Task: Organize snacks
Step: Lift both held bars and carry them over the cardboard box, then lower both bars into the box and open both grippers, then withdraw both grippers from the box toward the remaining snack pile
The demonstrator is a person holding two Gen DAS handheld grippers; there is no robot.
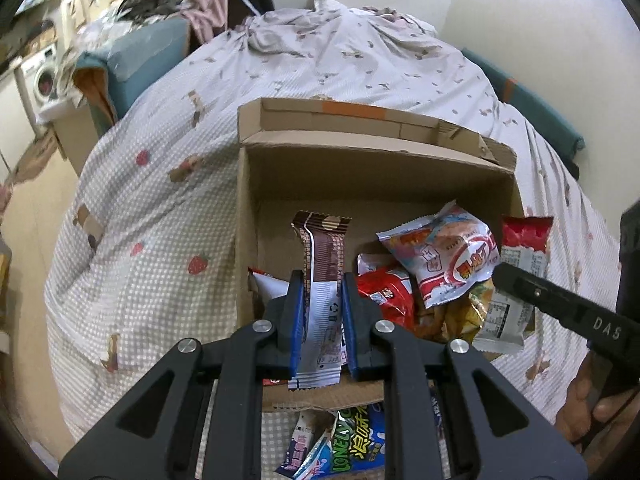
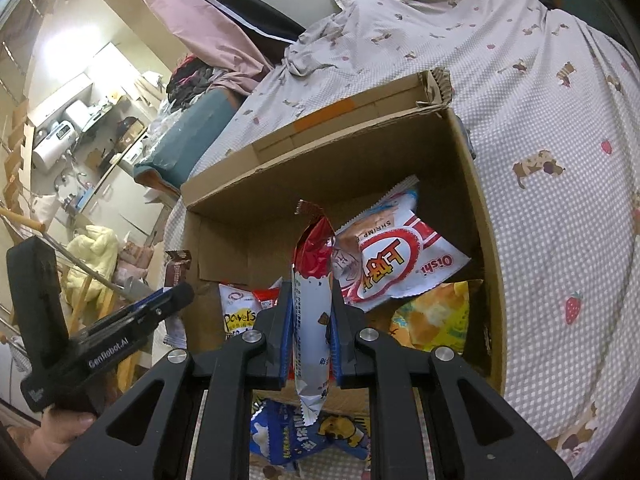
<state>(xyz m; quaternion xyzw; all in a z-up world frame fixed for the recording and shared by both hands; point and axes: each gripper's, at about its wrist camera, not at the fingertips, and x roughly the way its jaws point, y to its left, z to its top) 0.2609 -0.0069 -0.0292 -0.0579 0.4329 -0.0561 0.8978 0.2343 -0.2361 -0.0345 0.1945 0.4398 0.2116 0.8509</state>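
Snacks in both of your tools, held over the open cardboard box (image 1: 372,184) on the bed (image 1: 160,200).

Your left tool (image 1: 320,280) was clenched on a brown-and-white wrapped bar (image 1: 324,264), which stood upright between its pads with its top poking past the tips. Your right tool (image 2: 310,292) gripped a red-and-white packet (image 2: 312,280) the same way, its lower end hanging below the pads. Ahead of both tools, inside the box, lay a white-and-red shrimp-chip bag (image 2: 392,264) tilted on top of a yellow bag (image 2: 436,320), with a red pack (image 1: 384,292) beside them. Below the tools, outside the near wall of the box, a blue bag (image 1: 356,448) lay on the checked sheet. In the left wrist view, your right tool reached in from the right side.
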